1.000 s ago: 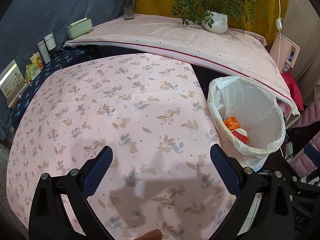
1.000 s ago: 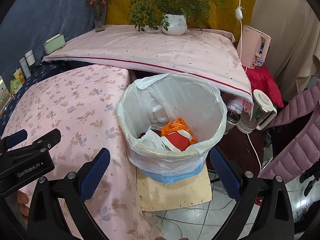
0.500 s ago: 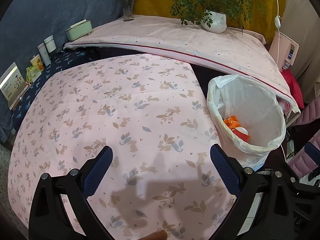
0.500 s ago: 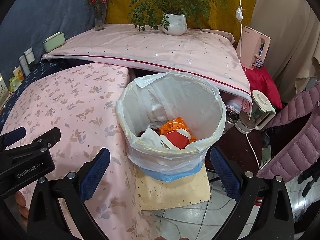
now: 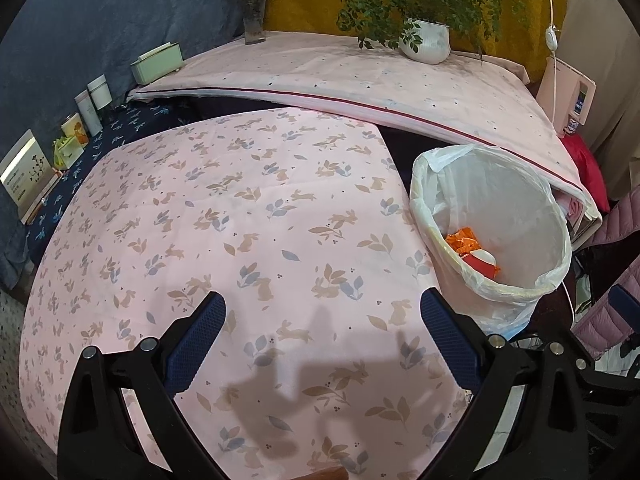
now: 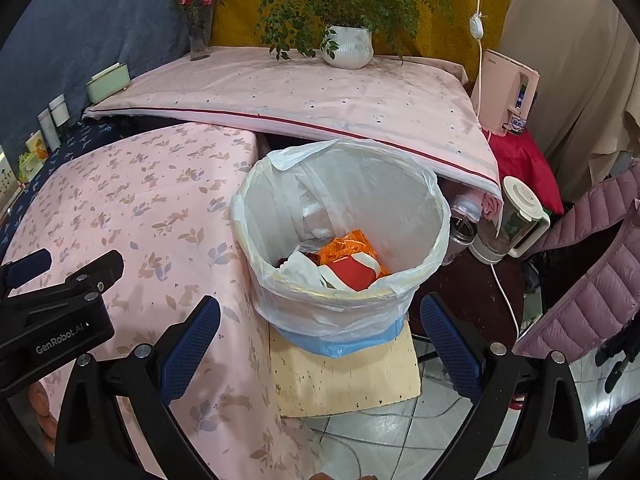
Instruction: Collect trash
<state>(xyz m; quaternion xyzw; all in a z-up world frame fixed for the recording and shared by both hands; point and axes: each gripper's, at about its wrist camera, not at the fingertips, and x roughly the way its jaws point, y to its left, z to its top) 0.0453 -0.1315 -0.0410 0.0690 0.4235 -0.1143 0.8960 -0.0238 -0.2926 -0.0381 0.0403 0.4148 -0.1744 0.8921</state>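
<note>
Now both claws (image 5: 322,332) (image 6: 320,334) slightly back, bin (image 6: 340,240) unmoved

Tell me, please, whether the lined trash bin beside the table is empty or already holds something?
It holds trash. The trash bin contains orange scraps, a red-and-white piece and white paper, filling only its lower part.

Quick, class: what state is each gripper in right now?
Left gripper: open, holding nothing.
Right gripper: open, holding nothing.

One bin (image 6: 340,240); two grippers, left (image 5: 320,320) and right (image 6: 320,320); one potted plant (image 6: 347,46); one flower vase (image 6: 198,42); two white canisters (image 5: 94,104); one kettle (image 6: 516,216).
</note>
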